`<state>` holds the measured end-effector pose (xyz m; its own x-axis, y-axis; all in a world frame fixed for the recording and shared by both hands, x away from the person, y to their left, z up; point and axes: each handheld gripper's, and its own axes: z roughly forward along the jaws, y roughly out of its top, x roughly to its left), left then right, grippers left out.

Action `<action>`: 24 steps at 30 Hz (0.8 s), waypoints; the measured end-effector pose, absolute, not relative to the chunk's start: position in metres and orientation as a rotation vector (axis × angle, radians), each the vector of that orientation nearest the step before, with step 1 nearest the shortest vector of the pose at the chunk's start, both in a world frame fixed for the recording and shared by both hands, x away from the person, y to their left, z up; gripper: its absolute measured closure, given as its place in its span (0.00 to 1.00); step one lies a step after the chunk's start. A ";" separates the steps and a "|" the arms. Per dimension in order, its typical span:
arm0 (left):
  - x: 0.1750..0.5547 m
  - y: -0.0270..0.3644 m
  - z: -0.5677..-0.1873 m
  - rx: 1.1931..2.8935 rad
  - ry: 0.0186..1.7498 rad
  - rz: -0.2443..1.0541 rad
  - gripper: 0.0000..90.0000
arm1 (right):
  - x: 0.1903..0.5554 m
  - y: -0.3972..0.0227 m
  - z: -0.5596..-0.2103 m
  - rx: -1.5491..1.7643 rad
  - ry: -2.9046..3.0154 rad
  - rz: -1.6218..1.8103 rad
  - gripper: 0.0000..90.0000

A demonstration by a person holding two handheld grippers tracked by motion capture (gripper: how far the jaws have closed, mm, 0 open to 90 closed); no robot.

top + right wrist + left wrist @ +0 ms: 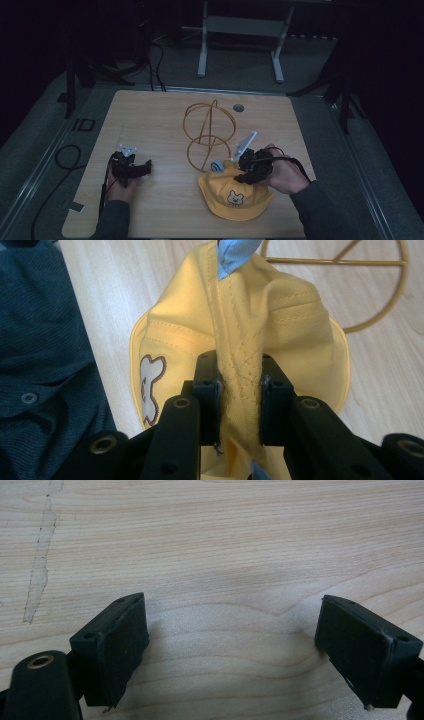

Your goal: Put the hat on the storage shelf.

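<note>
Two grippers, right gripper [239, 390] pinching yellow hat [280, 330] (crown fold), left gripper [232, 645] agape

I can read just one marking, the dark letters "ID" on the grey floor strip [82, 124] beside the table's [150, 120] left edge; the yellow hat [235, 197] carries a small bear picture but no lettering I can make out.
</note>
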<state>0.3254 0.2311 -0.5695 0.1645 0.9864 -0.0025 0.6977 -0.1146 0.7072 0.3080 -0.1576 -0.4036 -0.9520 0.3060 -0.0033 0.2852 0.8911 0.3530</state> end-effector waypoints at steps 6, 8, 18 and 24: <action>0.325 0.231 -0.570 1.876 1.592 0.657 0.15 | 0.315 -0.168 -0.398 0.523 2.972 0.563 0.83; 0.325 0.231 -0.569 1.878 1.591 0.656 0.15 | 0.318 -0.173 -0.397 0.546 2.956 0.569 0.84; 0.325 0.231 -0.569 1.879 1.592 0.656 0.15 | 0.329 -0.194 -0.392 0.649 2.894 0.590 0.84; 0.325 0.231 -0.569 1.879 1.592 0.656 0.15 | 0.336 -0.204 -0.386 0.701 2.856 0.565 0.84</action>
<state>0.3254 0.2312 -0.5694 0.1652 0.9863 -0.0024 0.6984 -0.1153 0.7064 0.3355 -0.2037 -0.3857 -0.8802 0.4718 -0.0513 0.4167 0.8200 0.3923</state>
